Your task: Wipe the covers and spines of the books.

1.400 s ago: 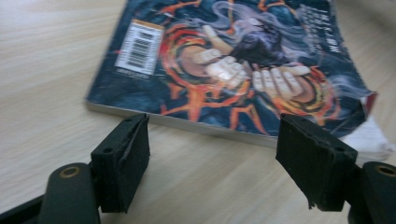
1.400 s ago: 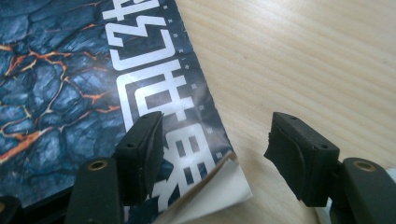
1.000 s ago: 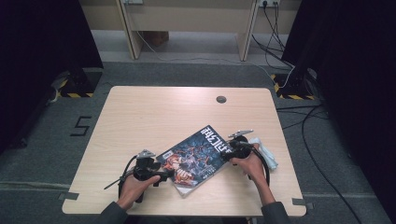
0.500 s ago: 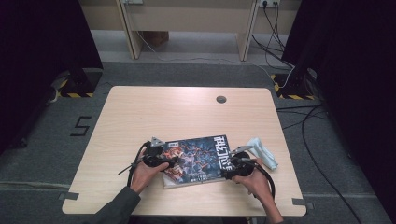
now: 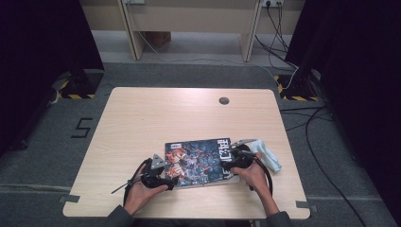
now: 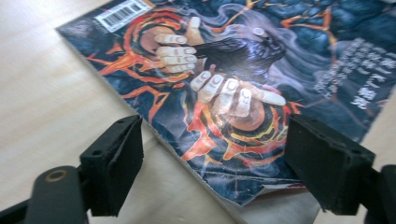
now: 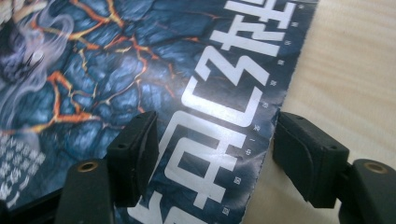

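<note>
A magazine [image 5: 198, 160] with a dark blue and orange cover lies flat on the wooden table [image 5: 161, 118], near its front edge. My left gripper [image 5: 170, 179] is open at the magazine's near left corner. In the left gripper view that gripper [image 6: 219, 163] straddles the curled corner of the magazine [image 6: 233, 79], its jaws wide apart and gripping nothing. My right gripper [image 5: 231, 165] is open at the magazine's right edge. In the right gripper view it [image 7: 219, 154] has the edge with white lettering [image 7: 205, 135] between its jaws, apart from both pads.
A crumpled pale blue cloth [image 5: 267, 155] lies just right of the right gripper. A round cable hole [image 5: 224, 100] sits near the table's far edge. Cables run across the grey floor at the right [image 5: 307, 123]. Bare wood stretches over the table's far half.
The magazine has swung from a tilted pose to lie square with the table's front edge and shifted left. The left gripper has drawn back to its near left corner.
</note>
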`<state>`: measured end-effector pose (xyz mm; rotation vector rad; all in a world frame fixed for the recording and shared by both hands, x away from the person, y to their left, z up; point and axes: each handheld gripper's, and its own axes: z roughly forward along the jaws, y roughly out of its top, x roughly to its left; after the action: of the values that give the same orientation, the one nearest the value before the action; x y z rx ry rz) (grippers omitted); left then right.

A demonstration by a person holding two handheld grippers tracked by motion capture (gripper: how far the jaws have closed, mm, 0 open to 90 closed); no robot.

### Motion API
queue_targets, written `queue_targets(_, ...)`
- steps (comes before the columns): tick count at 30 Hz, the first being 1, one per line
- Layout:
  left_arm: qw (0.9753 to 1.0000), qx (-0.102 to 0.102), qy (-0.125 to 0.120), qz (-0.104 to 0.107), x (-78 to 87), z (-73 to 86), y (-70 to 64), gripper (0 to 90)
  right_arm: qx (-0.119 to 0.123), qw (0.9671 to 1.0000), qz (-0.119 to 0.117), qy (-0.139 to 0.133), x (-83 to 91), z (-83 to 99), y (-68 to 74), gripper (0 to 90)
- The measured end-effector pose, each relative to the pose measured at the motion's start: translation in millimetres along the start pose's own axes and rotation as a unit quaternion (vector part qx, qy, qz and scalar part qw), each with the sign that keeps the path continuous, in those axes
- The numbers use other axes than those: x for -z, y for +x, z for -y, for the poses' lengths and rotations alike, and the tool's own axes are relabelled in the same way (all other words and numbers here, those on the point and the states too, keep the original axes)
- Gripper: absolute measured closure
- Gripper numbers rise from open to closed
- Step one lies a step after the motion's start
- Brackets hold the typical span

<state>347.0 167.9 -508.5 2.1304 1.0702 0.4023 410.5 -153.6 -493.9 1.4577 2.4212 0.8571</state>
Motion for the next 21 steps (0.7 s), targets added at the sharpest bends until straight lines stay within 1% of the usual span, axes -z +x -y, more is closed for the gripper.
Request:
queue_targets(1,0.9999,-0.007,-0.004,-0.008,0.0,0.0,1.0,18.7,0.003,1.0000,0.002,0.001,1.2,2.1,1.3,30.6)
queue_targets(2,0.9999,-0.008,-0.004,-0.010,-0.2,-0.2,2.5,18.8,0.003,1.0000,0.005,0.002,3.6,5.8,4.3,30.2)
queue_targets(3,0.9998,-0.005,-0.004,-0.017,-0.8,-0.7,6.4,18.7,0.007,0.9999,0.007,0.003,5.5,8.3,6.0,29.9)
queue_targets(5,0.9994,-0.003,-0.008,-0.034,-2.3,-2.3,14.0,18.1,0.011,0.9998,0.011,0.011,11.8,16.5,14.4,29.6)
queue_targets(6,0.9991,-0.002,-0.009,-0.042,-3.0,-3.3,18.1,18.2,0.018,0.9997,0.009,0.016,14.7,20.0,17.9,29.6)
queue_targets(7,0.9989,0.002,-0.010,-0.047,-4.3,-4.5,21.9,18.1,0.025,0.9994,0.003,0.022,17.6,23.0,20.3,30.0)
queue_targets(8,0.9988,0.006,-0.008,-0.047,-5.3,-5.7,25.0,18.1,0.034,0.9991,-0.002,0.026,19.8,25.1,21.3,31.1)
queue_targets(9,0.9987,0.016,-0.008,-0.048,-7.9,-7.5,29.7,17.8,0.036,0.9990,-0.006,0.027,21.6,26.1,21.7,33.0)
queue_targets(10,0.9985,0.024,-0.009,-0.048,-10.3,-8.9,33.1,16.2,0.035,0.9990,-0.014,0.023,24.3,26.4,20.3,35.6)
queue_targets(11,0.9985,0.030,-0.008,-0.045,-12.1,-10.6,36.3,15.3,0.023,0.9995,-0.019,0.013,26.4,25.0,18.3,35.3)
queue_targets(12,0.9985,0.032,-0.007,-0.045,-13.6,-12.4,38.8,15.2,0.016,0.9997,-0.016,0.002,28.5,22.5,15.0,35.4)
queue_targets(14,0.9981,0.031,-0.008,-0.053,-16.8,-16.1,42.1,15.2,0.021,0.9996,-0.004,-0.018,30.5,15.8,8.1,36.4)
queue_targets(16,0.9979,0.027,-0.003,-0.059,-20.2,-21.5,45.7,15.2,0.021,0.9992,-0.005,-0.033,29.2,8.9,0.3,37.7)
queue_targets(17,0.9978,0.027,-0.002,-0.061,-22.1,-24.0,48.2,15.2,0.017,0.9992,-0.007,-0.035,27.5,5.1,-3.6,38.5)
queue_targets(18,0.9976,0.033,-0.002,-0.061,-24.5,-26.3,51.3,15.2,0.017,0.9992,-0.008,-0.035,25.4,0.9,-8.1,40.0)
queue_targets(20,0.9969,0.040,0.000,-0.068,-28.4,-30.5,57.2,14.7,0.016,0.9993,-0.007,-0.033,18.6,-6.9,-15.5,41.3)
queue_targets(21,0.9963,0.044,-0.006,-0.074,-31.7,-32.9,59.1,14.7,0.016,0.9993,-0.006,-0.033,15.7,-9.7,-17.7,41.4)
